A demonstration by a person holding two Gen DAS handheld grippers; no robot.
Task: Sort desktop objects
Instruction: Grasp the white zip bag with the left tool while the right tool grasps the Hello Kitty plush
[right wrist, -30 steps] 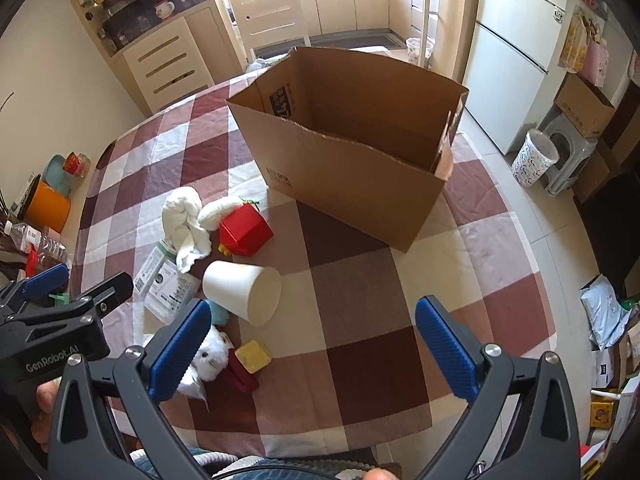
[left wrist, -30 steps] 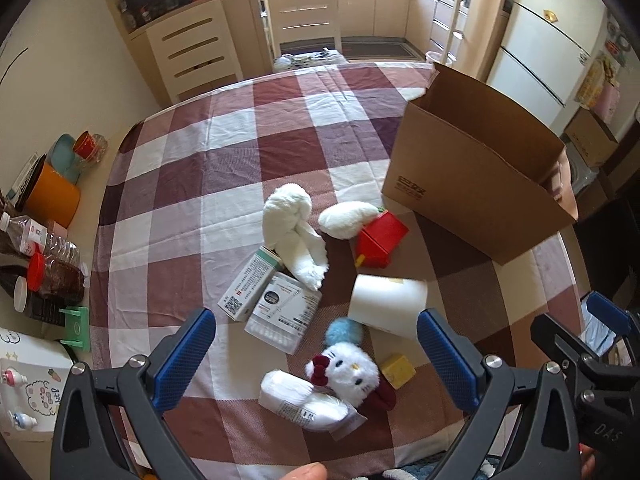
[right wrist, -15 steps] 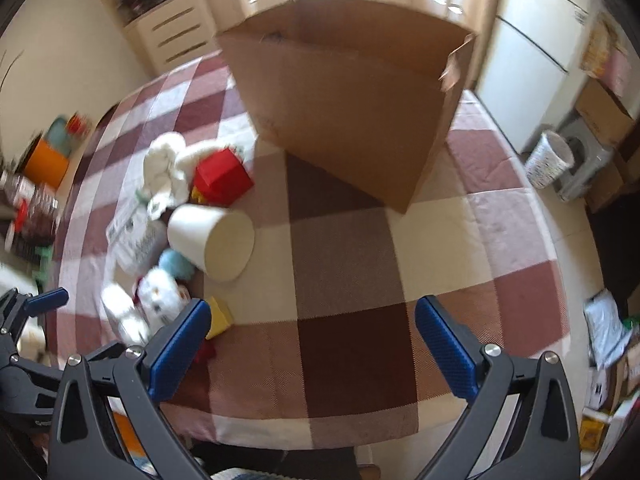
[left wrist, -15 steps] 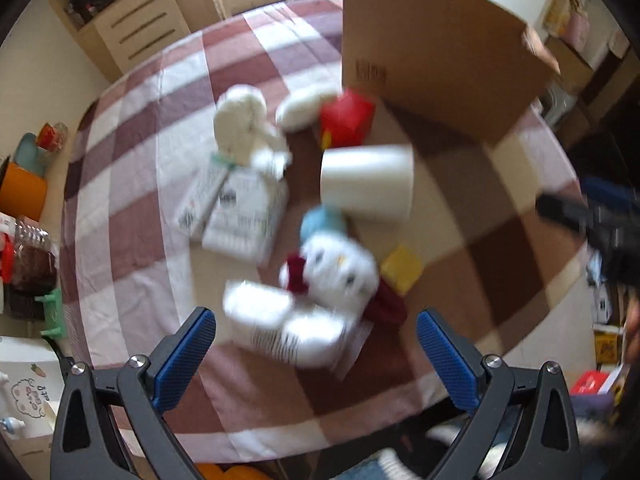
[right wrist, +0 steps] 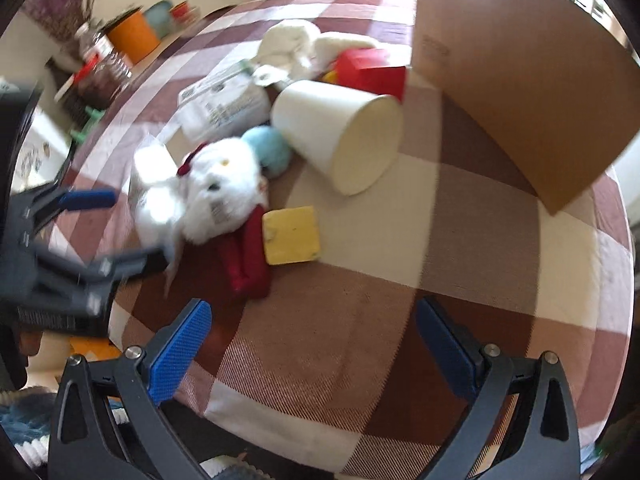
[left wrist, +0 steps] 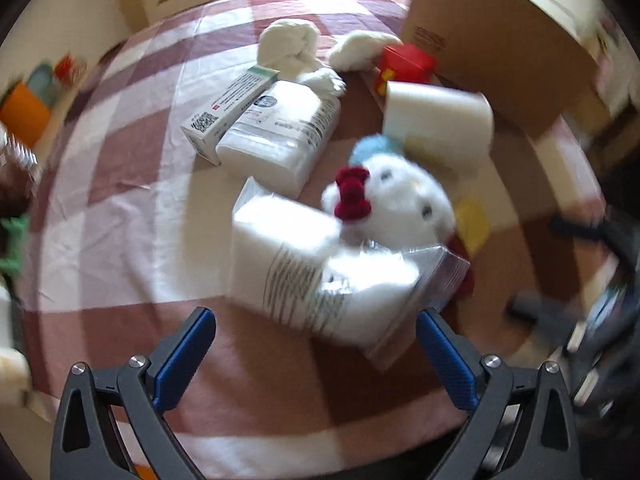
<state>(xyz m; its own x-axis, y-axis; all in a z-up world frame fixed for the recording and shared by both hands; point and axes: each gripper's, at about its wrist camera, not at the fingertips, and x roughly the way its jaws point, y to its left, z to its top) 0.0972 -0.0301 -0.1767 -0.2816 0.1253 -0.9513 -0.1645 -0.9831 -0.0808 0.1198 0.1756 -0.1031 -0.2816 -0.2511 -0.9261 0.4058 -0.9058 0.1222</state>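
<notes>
Both views are blurred by motion. The left gripper (left wrist: 314, 344) is shown with its jaws spread wide and nothing between them, poised just short of the bag (left wrist: 320, 276), a clear packet of white contents that lies near the desk's near edge. The plush (left wrist: 396, 204), white with a red bow, is seen touching the bag on its far side, with a blue ball (left wrist: 372, 150) just beyond it. The cup (left wrist: 438, 120) lies on its side next to the ball, its mouth turned towards the right edge of the desk (left wrist: 120, 220). A yellow block (right wrist: 291, 235) rests flat beside the plush's red body. Farther in, a white pack (left wrist: 280, 136) and a slim carton (left wrist: 230, 110) lie side by side, touching; behind them a towel (left wrist: 290, 46) and a red box (left wrist: 406, 64) are visible. The cardboard box (right wrist: 520, 92) stands upright towards the far right corner.

The right gripper (right wrist: 314, 346) is likewise wide open and empty, held above bare checked cloth near the near edge, well apart from the cup.
</notes>
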